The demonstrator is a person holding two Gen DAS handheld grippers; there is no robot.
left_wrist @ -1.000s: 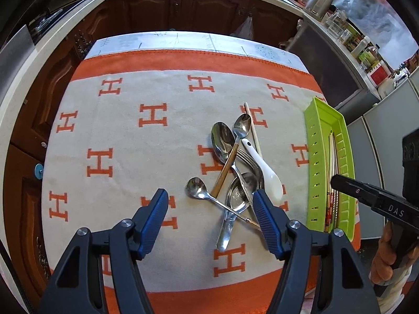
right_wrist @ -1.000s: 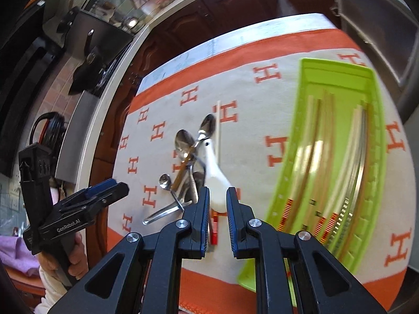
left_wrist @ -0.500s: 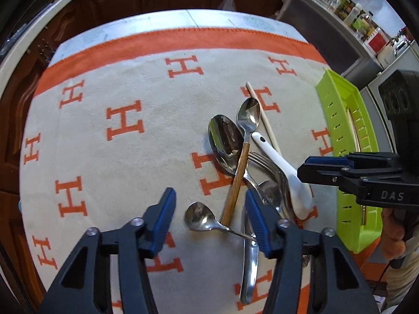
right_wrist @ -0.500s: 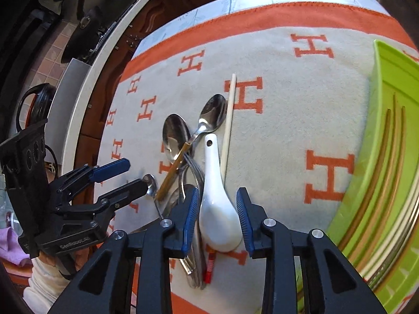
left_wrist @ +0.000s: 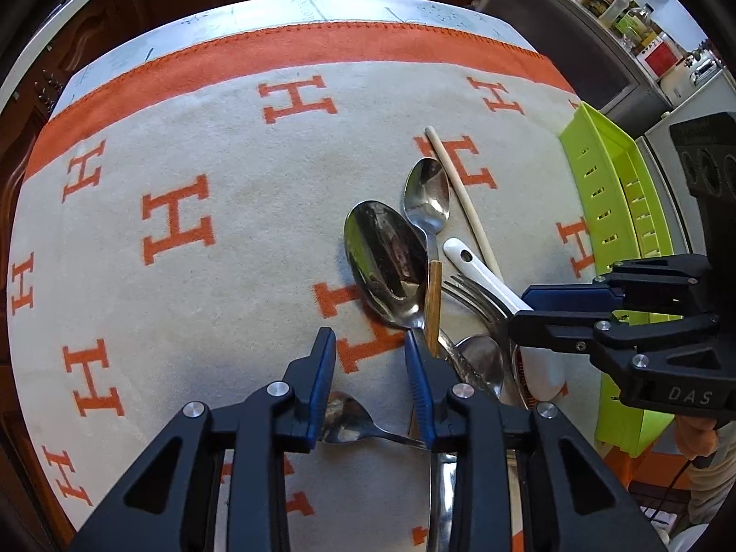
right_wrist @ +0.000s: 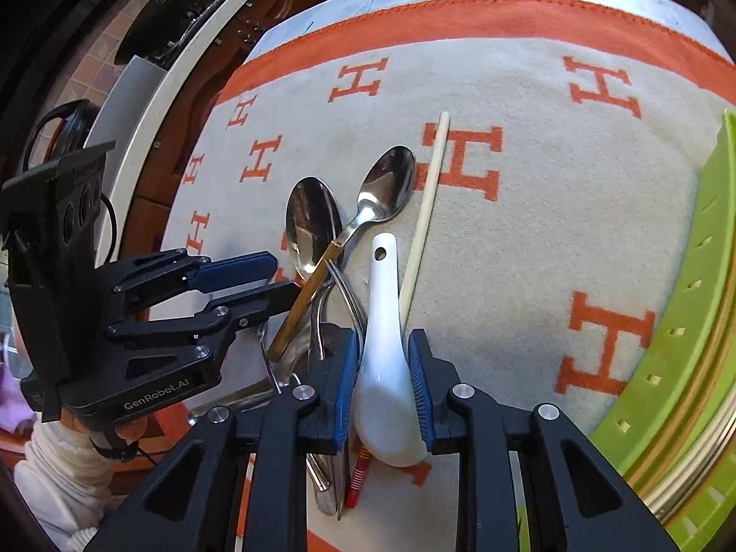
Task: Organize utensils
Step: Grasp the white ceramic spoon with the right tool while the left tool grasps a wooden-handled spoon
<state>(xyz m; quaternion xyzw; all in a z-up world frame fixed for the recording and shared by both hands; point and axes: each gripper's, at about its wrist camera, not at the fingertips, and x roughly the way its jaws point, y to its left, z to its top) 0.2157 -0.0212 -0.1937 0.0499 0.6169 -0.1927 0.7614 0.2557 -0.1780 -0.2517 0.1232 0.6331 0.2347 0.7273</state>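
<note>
Since a second ago both grippers have been lowered onto the pile of utensils beside the green tray (left_wrist: 598, 211). The left gripper (left_wrist: 370, 386) is pointed steeply down, its jaws closing around the small spoon (left_wrist: 345, 423) but not yet pressed on it. The right gripper (right_wrist: 384, 386) is tilted down, its closing pads set against the bowl of the white ceramic spoon (right_wrist: 384, 359).
</note>
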